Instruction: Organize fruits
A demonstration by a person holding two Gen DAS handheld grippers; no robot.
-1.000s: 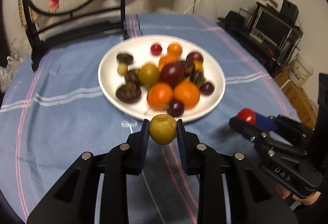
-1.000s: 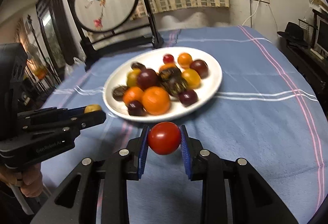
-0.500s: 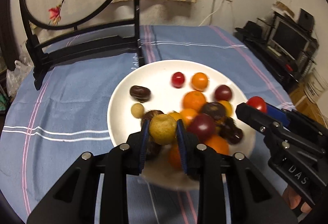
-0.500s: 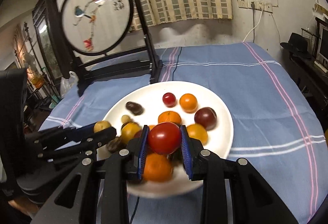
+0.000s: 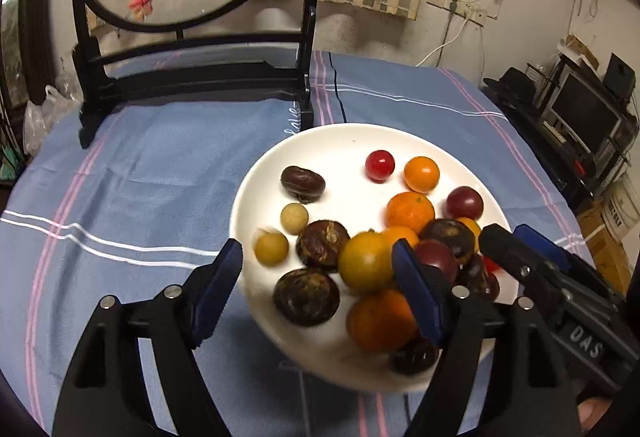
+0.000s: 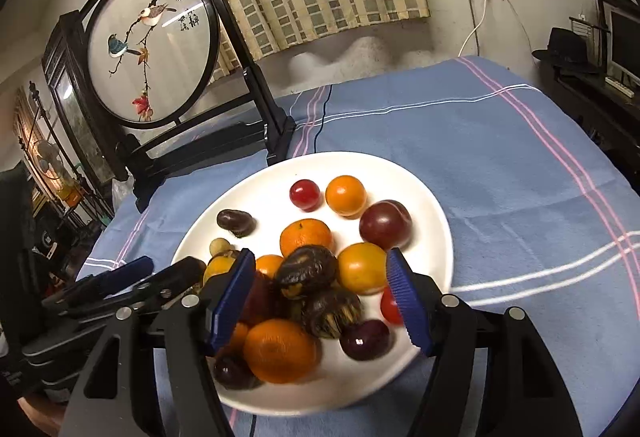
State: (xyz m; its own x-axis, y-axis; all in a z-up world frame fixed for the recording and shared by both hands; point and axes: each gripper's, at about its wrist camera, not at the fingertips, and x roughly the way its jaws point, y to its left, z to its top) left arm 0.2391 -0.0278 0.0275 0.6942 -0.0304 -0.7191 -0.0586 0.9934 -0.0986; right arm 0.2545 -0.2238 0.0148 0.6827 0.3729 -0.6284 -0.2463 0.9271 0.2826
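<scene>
The surface [image 5: 152, 173] carries a blue cloth with pink and white stripes. A black-framed round embroidered screen [image 6: 150, 49] stands on it at the plate's 11 o'clock, in the right wrist view.

The white plate [image 6: 432, 213] lies near the centre of the surface and holds all visible fruit. Both tools hover over its near edge.

The left hand-held gripper [image 5: 316, 287] has its blue-padded jaws spread wide apart and grips nothing. In the left wrist view it spans the plate's 7 o'clock rim. The right hand-held gripper [image 6: 320, 297] also has its jaws wide apart and empty; it sits over the plate's 6 o'clock area, with the fruit heap between its fingers in the picture.

Fruit on the plate, in descending size:
- A large orange [image 6: 280, 351] lies at 6 o'clock, touching the dark wrinkled fruits [image 6: 308, 271] stacked at the centre.
- A dark plum [image 6: 385, 225] lies at 3 o'clock.
- A small red tomato [image 6: 391, 305] lies at 5 o'clock, just beside the right tool's right finger.
- A small yellow-brown round fruit [image 5: 272, 247] lies at 8 o'clock in the left wrist view, slightly blurred, close to the plate rim and just beside a paler round fruit [image 5: 294, 219].
</scene>
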